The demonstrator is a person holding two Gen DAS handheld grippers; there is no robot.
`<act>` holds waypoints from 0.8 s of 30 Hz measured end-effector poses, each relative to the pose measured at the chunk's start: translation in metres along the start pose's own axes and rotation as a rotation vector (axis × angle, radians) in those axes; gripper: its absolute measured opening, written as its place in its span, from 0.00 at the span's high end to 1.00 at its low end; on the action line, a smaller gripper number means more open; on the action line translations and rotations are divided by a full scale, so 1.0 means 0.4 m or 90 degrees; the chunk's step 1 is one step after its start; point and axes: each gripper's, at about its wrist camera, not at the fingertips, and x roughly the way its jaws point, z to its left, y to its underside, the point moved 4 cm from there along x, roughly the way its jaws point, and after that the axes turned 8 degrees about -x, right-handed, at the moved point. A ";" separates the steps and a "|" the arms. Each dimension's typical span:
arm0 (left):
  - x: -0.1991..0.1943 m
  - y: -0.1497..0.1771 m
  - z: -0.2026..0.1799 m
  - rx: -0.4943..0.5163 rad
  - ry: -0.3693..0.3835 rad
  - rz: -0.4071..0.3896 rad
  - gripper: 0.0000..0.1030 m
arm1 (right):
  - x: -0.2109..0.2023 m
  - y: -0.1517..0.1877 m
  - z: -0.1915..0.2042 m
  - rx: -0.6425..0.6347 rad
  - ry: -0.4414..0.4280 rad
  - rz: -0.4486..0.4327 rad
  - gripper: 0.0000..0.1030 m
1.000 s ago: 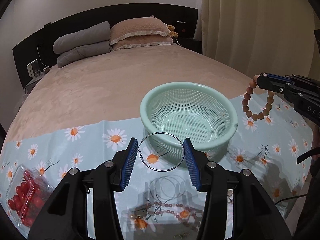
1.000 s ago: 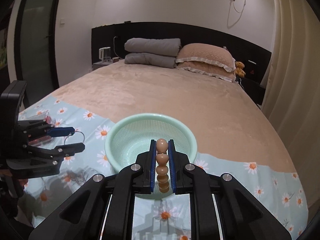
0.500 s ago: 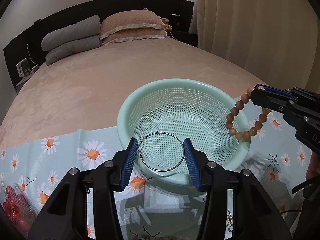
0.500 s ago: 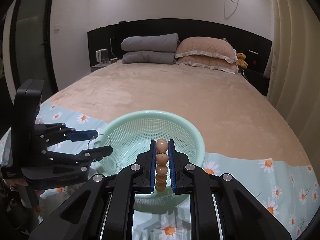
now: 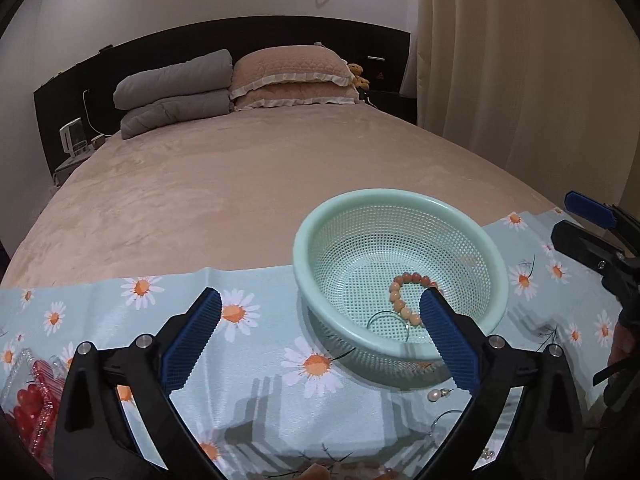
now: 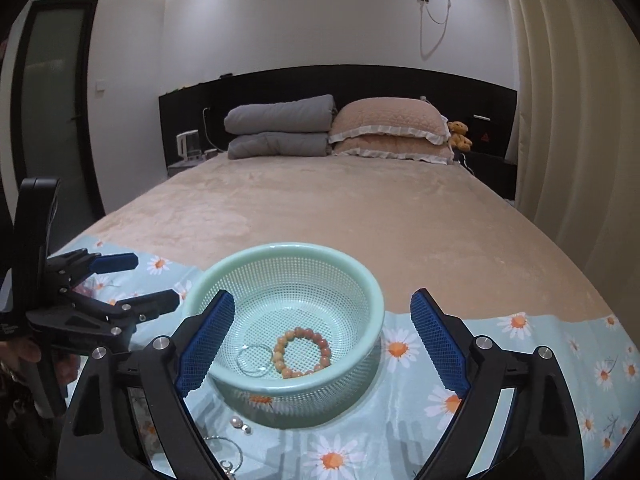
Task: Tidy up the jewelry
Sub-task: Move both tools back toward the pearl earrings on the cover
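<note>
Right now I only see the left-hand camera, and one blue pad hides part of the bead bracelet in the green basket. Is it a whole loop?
Observer: Yes. The right-hand camera shows the bead bracelet as a closed loop lying on the floor of the basket.
Visitor: And the thin wire next to it?
Observer: That is a thin metal ring. It lies flat in the basket, right against the bracelet's left side.
Visitor: Is the other tool holding anything?
Observer: No. The right gripper has its jaws opening, with nothing between the pads. The basket sits just beyond them.
</note>
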 end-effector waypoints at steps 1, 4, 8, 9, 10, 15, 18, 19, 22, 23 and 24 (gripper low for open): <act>-0.005 0.004 0.005 0.010 -0.012 0.000 0.06 | -0.001 0.004 -0.003 0.002 0.001 0.005 0.16; -0.020 0.026 0.015 0.025 -0.015 0.009 0.06 | 0.001 0.018 -0.005 0.005 0.004 0.020 0.16; -0.031 0.060 0.033 0.034 -0.028 0.016 0.06 | 0.003 0.044 -0.002 0.005 -0.006 0.038 0.16; -0.034 0.069 0.033 0.042 -0.038 0.015 0.06 | 0.005 0.051 0.001 0.004 -0.010 0.045 0.16; -0.035 0.079 0.033 0.050 -0.041 0.016 0.06 | 0.008 0.059 0.003 0.004 -0.011 0.052 0.16; -0.028 0.128 0.044 0.057 -0.052 0.034 0.06 | 0.014 0.094 0.015 0.009 -0.027 0.069 0.16; -0.025 0.158 0.057 0.051 -0.049 0.057 0.06 | 0.019 0.111 0.022 0.010 -0.032 0.079 0.16; -0.026 0.166 0.064 0.041 -0.049 0.061 0.06 | 0.021 0.115 0.023 0.012 -0.035 0.082 0.16; -0.027 0.187 0.087 0.019 -0.056 0.073 0.06 | 0.028 0.129 0.030 0.014 -0.039 0.090 0.16; -0.028 0.194 0.095 0.013 -0.059 0.077 0.06 | 0.031 0.134 0.032 0.015 -0.043 0.094 0.16; -0.028 0.203 0.100 0.012 -0.067 0.081 0.06 | 0.034 0.138 0.035 0.015 -0.047 0.098 0.16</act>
